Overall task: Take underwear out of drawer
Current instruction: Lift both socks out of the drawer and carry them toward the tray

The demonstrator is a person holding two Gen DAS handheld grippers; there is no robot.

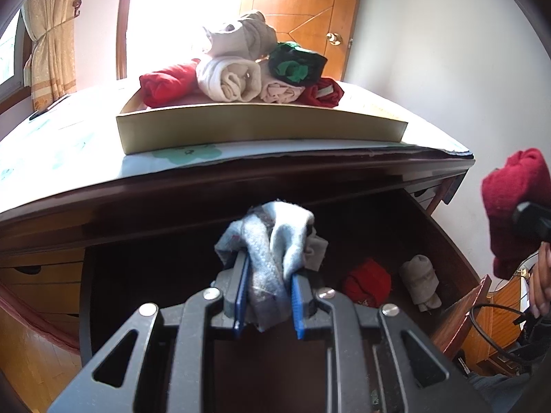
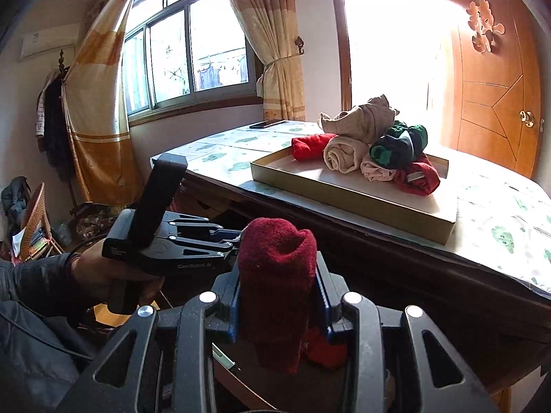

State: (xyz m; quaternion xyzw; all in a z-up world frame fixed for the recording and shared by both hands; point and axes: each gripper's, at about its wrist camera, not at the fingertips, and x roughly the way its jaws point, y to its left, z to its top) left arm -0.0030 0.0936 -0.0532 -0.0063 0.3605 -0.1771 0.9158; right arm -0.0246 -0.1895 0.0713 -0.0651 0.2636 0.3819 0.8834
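My left gripper (image 1: 268,275) is shut on a pale blue-grey rolled garment (image 1: 272,241), held above the open dark drawer (image 1: 172,261). In the drawer lie a red roll (image 1: 368,282) and a beige roll (image 1: 422,282). My right gripper (image 2: 278,284) is shut on a dark red roll (image 2: 277,275), raised beside the table's front edge; the same dark red roll (image 1: 513,199) shows at the right of the left wrist view. On the table a shallow cardboard tray (image 1: 261,127) holds a pile of rolled underwear (image 1: 241,69) in red, cream, beige and green.
A floral cloth covers the table top (image 2: 499,213). A phone (image 2: 267,124) lies at its far side. A wooden door (image 2: 496,96) stands behind the tray, a curtained window (image 2: 186,51) to the left. A person's hand (image 2: 93,272) grips the left gripper's handle. A wicker chair (image 2: 32,223) stands far left.
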